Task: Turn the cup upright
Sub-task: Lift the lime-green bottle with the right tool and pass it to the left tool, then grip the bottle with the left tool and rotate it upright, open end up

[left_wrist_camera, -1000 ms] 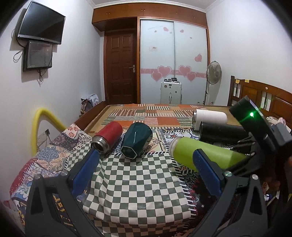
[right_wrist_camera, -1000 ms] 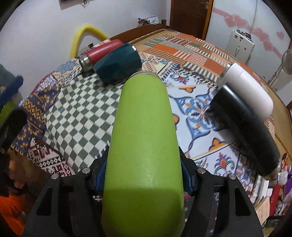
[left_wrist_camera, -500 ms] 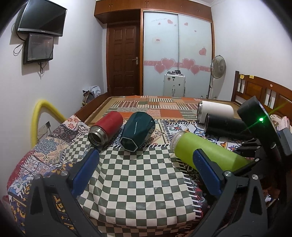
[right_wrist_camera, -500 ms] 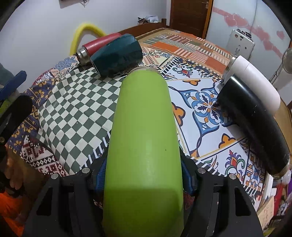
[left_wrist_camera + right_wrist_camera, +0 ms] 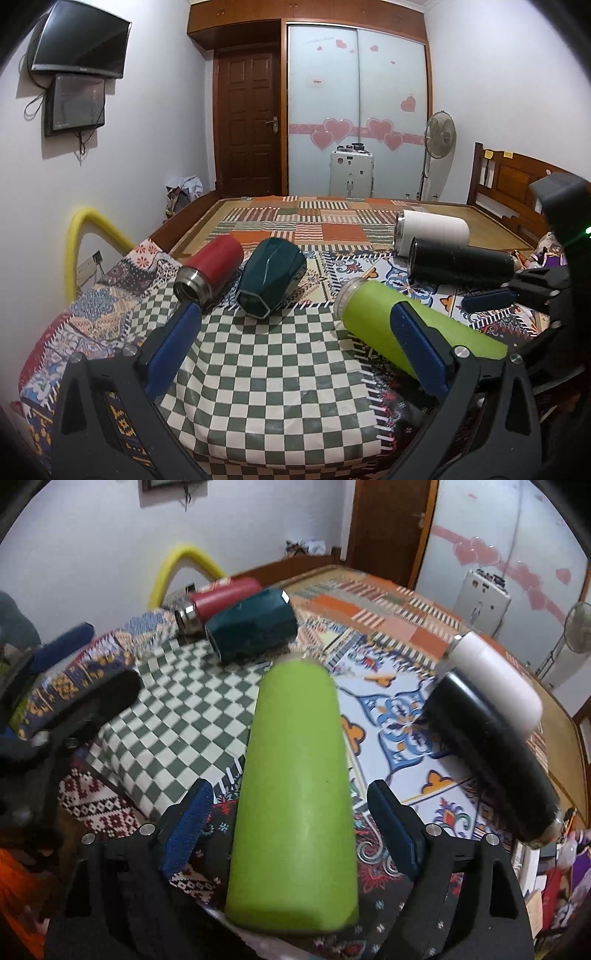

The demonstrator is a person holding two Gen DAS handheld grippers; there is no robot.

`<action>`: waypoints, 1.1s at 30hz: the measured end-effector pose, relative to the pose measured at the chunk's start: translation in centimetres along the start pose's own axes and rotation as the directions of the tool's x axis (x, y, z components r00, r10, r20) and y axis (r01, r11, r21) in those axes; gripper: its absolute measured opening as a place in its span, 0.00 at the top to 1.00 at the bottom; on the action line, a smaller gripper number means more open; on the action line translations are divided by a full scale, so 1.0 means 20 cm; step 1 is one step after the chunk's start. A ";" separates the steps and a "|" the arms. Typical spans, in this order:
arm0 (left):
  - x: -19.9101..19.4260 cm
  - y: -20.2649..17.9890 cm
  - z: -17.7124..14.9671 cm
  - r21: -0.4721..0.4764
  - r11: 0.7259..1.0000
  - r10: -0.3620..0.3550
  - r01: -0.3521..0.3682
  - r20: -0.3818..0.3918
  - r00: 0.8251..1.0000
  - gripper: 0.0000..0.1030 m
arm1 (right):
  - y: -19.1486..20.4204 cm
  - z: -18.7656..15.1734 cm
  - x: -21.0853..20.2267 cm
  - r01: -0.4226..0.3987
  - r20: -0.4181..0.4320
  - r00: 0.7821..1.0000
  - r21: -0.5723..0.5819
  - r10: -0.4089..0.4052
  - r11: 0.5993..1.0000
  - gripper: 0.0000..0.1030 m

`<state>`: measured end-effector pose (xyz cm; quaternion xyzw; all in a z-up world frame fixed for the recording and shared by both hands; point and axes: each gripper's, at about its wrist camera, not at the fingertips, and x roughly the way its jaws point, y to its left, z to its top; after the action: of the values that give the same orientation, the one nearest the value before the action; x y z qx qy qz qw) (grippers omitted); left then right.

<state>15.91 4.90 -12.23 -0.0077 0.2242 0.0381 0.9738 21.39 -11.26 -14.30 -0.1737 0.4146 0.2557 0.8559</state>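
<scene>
Since the green cup point(image 5: 295, 790) lies on its side with its long axis running straight out along your right tool point(image 5: 291, 830), everything turns on that alignment. Its flat base sits nearest you, between the two pads; its open rim points away, toward the teal cup point(image 5: 255, 631) and red cup point(image 5: 221, 598) ahead-left. The right tool's pads point(image 5: 188, 827) stand apart from the cup walls on both sides, with visible gaps, so it brackets the cup but grips nothing. Whether the cup rests fully on the bed point(image 5: 391, 716) or overhangs the near edge, I can't tell.

Your left tool point(image 5: 295, 347) is spread wide and holds nothing, hovering over the checkered cloth point(image 5: 258, 369). From it, the green cup point(image 5: 373, 314) lies ahead-right, partly behind its right pad, rim facing ahead-left. The right tool is clearly nearer, so it's your working one.

My read: close on the lower body, then pitch the rim end up about the base. Watch the black cup point(image 5: 491, 753) and white cup point(image 5: 495, 672) just right of the swing. The smooth body may slip if gripped too near the base.
</scene>
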 end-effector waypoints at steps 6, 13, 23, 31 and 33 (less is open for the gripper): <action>0.02 -0.10 0.07 0.031 0.999 -0.042 0.042 -0.018 0.999 0.00 | -0.08 -0.03 -0.20 0.040 0.123 0.991 0.053 -0.046 0.998 0.19; 0.16 -0.27 0.12 0.074 0.994 -0.070 0.080 -0.126 0.990 0.00 | -0.20 -0.13 -0.34 0.113 0.223 0.965 0.117 -0.137 0.987 0.17; 0.45 -0.40 0.10 0.057 0.992 -0.087 0.117 -0.377 0.922 0.00 | -0.32 -0.26 -0.39 0.150 0.276 0.941 0.184 -0.197 0.972 0.16; 0.61 -0.42 0.04 -0.039 0.989 -0.144 0.145 -0.517 0.844 0.00 | -0.40 -0.33 -0.36 0.109 0.299 0.938 0.229 -0.176 0.967 0.16; 0.62 -0.42 0.04 -0.031 0.990 -0.133 0.137 -0.511 0.849 0.00 | -0.40 -0.34 -0.35 0.096 0.300 0.939 0.235 -0.166 0.967 0.16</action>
<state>27.97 -2.63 -17.02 -0.0300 0.4738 -0.0345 0.8795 18.18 -23.26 -12.10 -0.0633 0.2843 0.1759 0.9403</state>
